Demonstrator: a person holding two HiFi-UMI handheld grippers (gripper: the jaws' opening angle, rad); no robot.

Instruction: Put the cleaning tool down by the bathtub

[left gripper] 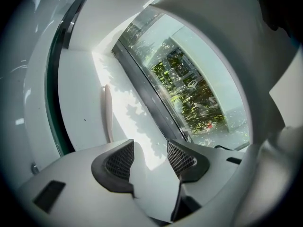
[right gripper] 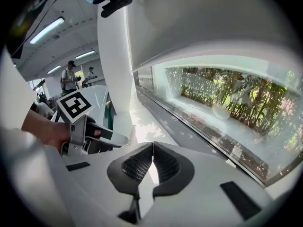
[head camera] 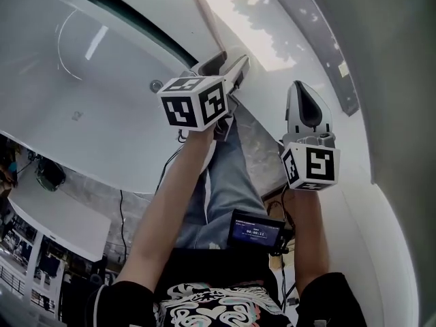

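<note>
A pink cleaning tool (head camera: 208, 19) lies on the ledge (head camera: 269, 26) by the bathtub (head camera: 68, 107), left hand-held gripper (left gripper: 149, 151) spread, right hand-held gripper (right gripper: 152, 149) pressed together.

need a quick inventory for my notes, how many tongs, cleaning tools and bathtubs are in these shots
tongs: 2 (left tongs open, right tongs shut, both empty)
cleaning tool: 1, lying on the ledge
bathtub: 1
total: 4
</note>
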